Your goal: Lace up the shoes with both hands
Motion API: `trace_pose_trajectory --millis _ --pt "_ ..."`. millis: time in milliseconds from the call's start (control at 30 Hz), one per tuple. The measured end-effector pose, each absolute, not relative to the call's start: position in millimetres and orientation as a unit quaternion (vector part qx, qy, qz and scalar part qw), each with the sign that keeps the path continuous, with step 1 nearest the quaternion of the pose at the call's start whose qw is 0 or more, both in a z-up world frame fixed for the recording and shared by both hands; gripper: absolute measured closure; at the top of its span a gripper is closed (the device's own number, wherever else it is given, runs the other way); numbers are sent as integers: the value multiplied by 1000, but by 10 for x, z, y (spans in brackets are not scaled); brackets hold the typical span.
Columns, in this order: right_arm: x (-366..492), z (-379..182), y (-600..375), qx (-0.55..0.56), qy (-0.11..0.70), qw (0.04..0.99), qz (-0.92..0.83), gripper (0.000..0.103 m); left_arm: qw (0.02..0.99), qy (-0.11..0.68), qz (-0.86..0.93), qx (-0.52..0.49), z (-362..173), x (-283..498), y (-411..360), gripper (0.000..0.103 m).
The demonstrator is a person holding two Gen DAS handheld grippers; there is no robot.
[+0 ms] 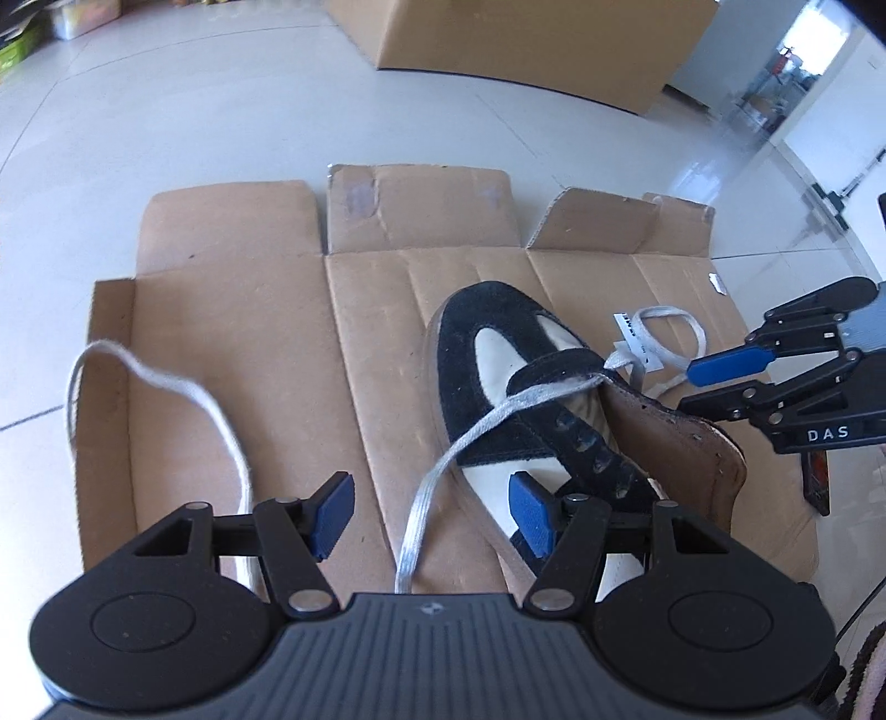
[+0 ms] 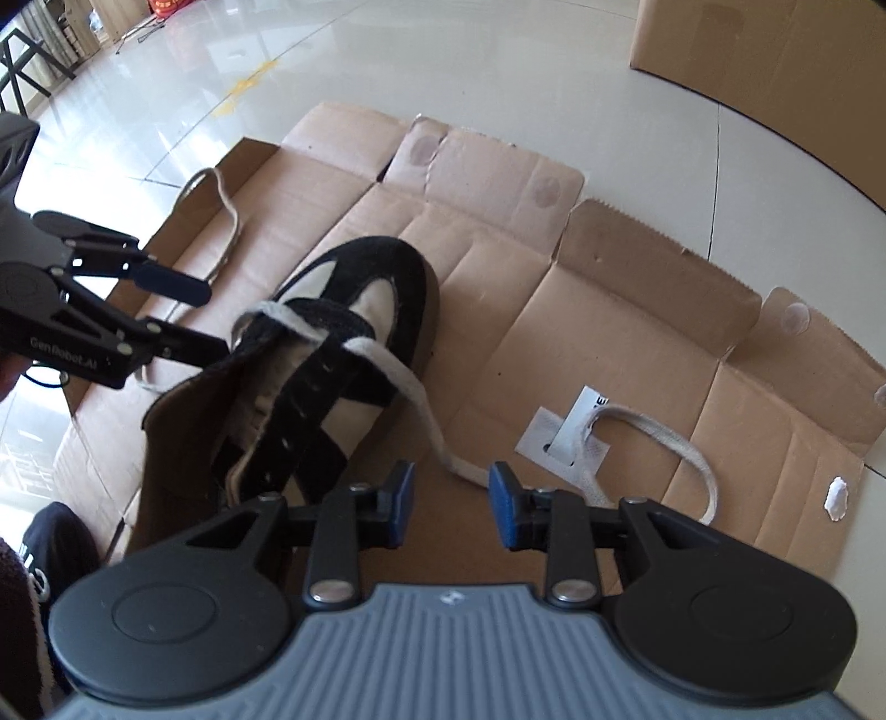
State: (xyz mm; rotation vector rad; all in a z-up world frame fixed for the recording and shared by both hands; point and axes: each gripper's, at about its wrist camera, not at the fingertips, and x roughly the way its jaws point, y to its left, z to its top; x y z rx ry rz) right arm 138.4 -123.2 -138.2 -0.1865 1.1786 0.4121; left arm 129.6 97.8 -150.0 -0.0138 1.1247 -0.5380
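Observation:
A black suede and cream shoe (image 1: pixel 470 327) (image 2: pixel 382 260) lies on a flattened cardboard sheet (image 1: pixel 232 288) (image 2: pixel 609 310). A white flat lace (image 1: pixel 443 459) (image 2: pixel 410 387) crosses its front eyelets. One half trails toward my left gripper (image 1: pixel 432 512) (image 2: pixel 205 318) and runs between its blue pads (image 1: pixel 335 509) without being pinched; that gripper is open. The other half curls past a white paper label (image 2: pixel 559 432) (image 1: pixel 631 332). My right gripper (image 2: pixel 453 505) (image 1: pixel 698 387) is open, with that lace lying just ahead of its fingertips.
A large cardboard box (image 1: pixel 526 44) (image 2: pixel 775 50) stands on the pale tiled floor (image 1: pixel 166 111) beyond the sheet. More lace loops over the sheet's left part (image 1: pixel 166 382). A person's dark sleeve (image 2: pixel 55 537) shows at the lower left of the right wrist view.

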Motion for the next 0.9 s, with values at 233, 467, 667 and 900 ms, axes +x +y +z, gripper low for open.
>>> trace_pose_trajectory --millis 233,467,667,900 --pt "1380 -1327 -1241 -80 546 812 193 71 770 546 -311 -111 -1621 1415 1162 102" --pt "1291 -1062 -1081 -88 511 824 228 70 759 527 -367 -107 -1351 1220 1050 103" --pt "1274 -950 -996 -65 507 822 252 70 740 514 -412 -134 -1126 1065 897 103" --pt "1285 -955 -1075 -41 520 821 234 68 696 530 -469 -122 -1092 777 529 102"
